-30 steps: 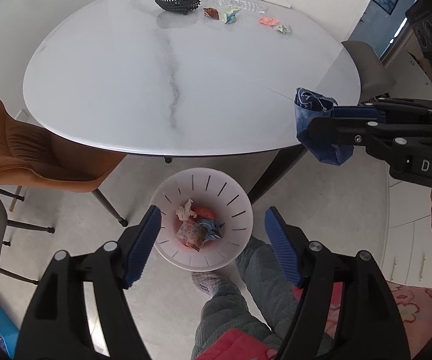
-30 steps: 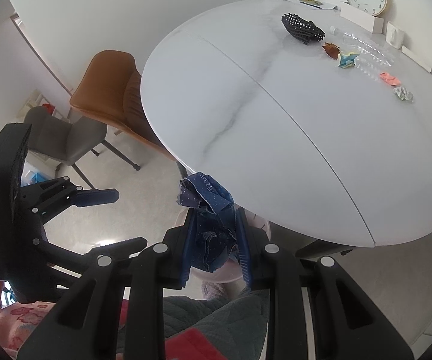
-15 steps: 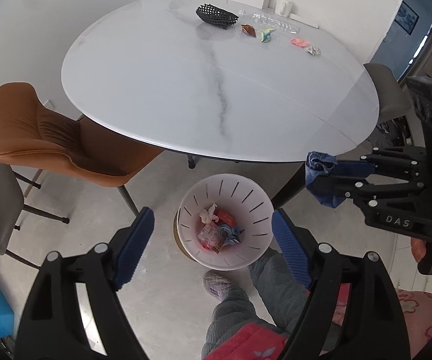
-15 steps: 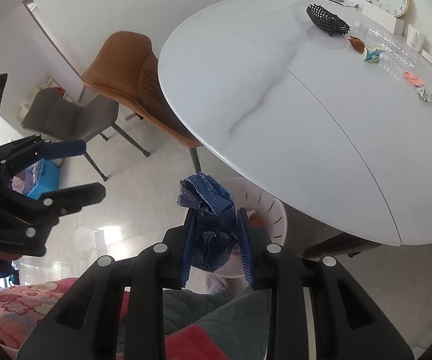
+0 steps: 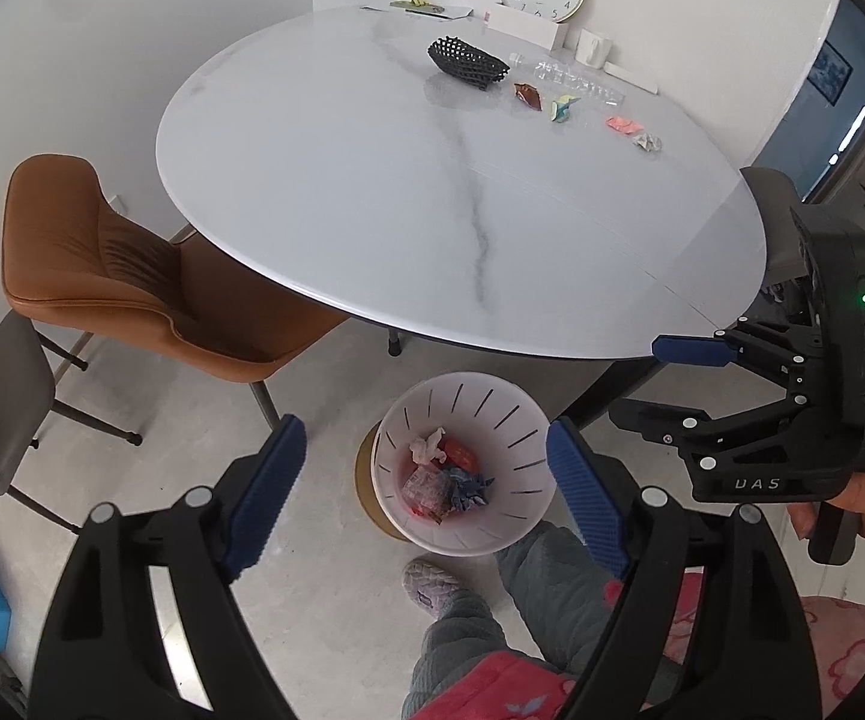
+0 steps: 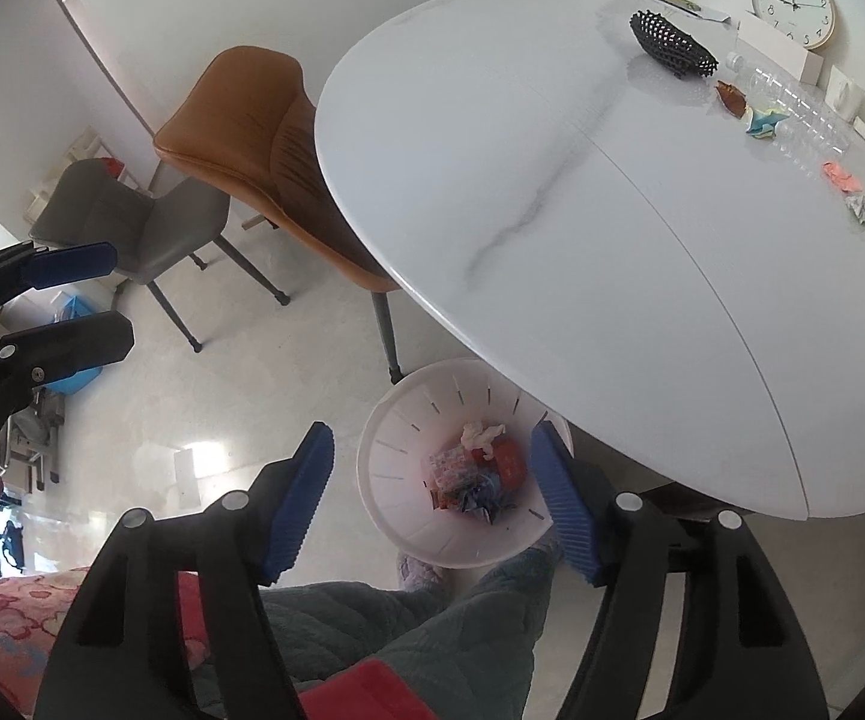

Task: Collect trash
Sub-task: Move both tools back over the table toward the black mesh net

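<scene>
- The bin (image 6: 450,480) sits on the floor just under the table (image 6: 642,300) edge, so scraps fall straight in; wrappers and a blue wad already lie inside.
- My right gripper (image 6: 432,498) hangs over the bin with its jaws opening, nothing between them.
- My left gripper (image 5: 426,480) also frames the bin, spread wide and empty, ready for the next pick.
- Four scraps (image 5: 558,108) are on the table's far side, beside a bottle (image 5: 570,81) and a black basket (image 5: 468,63). I judge those are next.
</scene>
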The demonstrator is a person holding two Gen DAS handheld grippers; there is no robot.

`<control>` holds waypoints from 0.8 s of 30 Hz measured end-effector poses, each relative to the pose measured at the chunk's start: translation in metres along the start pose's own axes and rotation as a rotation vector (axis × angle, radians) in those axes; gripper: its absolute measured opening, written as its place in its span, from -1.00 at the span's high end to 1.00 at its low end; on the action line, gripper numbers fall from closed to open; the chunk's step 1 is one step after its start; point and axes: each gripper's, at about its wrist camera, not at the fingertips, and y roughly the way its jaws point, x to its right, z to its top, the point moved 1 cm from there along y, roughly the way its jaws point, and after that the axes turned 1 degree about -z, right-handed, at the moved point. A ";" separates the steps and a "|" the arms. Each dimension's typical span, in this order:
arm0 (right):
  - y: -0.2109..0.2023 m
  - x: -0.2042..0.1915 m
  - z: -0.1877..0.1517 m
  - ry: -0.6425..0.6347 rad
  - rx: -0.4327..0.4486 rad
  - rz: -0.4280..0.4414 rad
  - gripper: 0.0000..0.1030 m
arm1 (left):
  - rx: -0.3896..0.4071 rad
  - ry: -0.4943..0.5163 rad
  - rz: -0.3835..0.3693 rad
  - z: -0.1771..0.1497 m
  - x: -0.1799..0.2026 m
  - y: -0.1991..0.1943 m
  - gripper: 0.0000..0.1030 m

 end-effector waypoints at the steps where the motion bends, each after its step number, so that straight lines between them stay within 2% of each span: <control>1: -0.002 0.001 0.002 0.004 0.004 -0.005 -0.39 | 0.006 -0.001 0.000 0.002 0.000 -0.001 -0.58; 11: -0.008 0.008 0.024 0.038 0.023 -0.050 -0.78 | 0.029 0.017 -0.020 0.022 0.005 -0.001 -0.67; 18: -0.016 0.024 0.043 0.070 0.045 -0.082 -0.87 | 0.049 0.014 -0.033 0.043 0.007 0.001 -0.77; 24: -0.026 0.055 0.071 0.076 0.090 -0.116 -0.95 | 0.080 0.016 -0.021 0.077 0.013 0.006 -0.85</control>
